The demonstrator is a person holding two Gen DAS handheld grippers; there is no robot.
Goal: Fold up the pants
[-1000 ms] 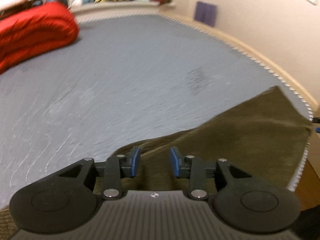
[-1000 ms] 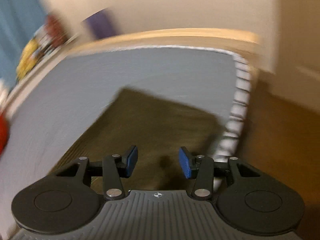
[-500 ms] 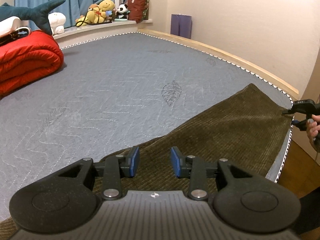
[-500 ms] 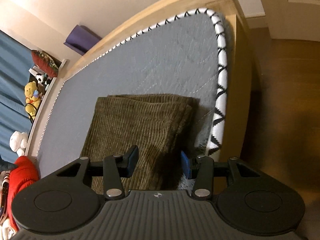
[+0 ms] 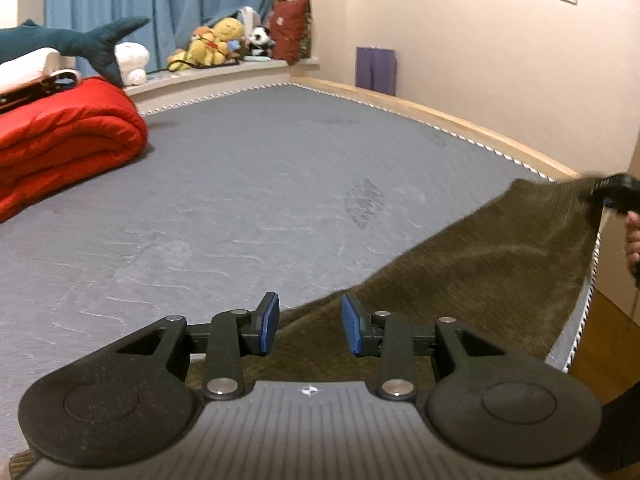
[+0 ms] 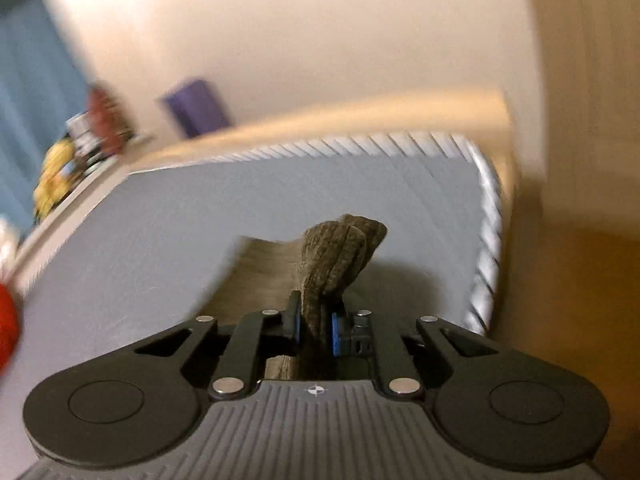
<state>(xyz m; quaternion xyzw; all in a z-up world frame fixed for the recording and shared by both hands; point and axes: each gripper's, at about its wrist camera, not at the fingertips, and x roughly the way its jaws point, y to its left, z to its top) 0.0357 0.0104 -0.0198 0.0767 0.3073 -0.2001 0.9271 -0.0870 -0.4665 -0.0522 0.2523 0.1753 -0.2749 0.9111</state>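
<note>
Olive corduroy pants (image 5: 480,272) lie along the near right edge of a grey mattress (image 5: 240,200). My left gripper (image 5: 307,324) hovers over their near end, its blue pads apart and the cloth's edge showing between them, untouched. In the right wrist view, my right gripper (image 6: 316,328) is closing its jaws and the pads pinch a bunched fold of the pants (image 6: 340,256), which sticks up in front of them. The left wrist view shows that right gripper (image 5: 612,192) at the far right, holding the pants' far corner raised off the mattress, with a hand (image 5: 634,240) behind it.
A folded red quilt (image 5: 60,136) lies at the mattress's far left, under a shark plush (image 5: 80,40). Soft toys (image 5: 216,40) line the window ledge. A purple bag (image 5: 376,70) leans on the wall. Wooden floor (image 5: 612,320) drops off right of the bed edge.
My right gripper's pads have come together on the pants' far end, and that corner has lifted. The right wrist view is blurred by motion. My left gripper has risen slightly.
</note>
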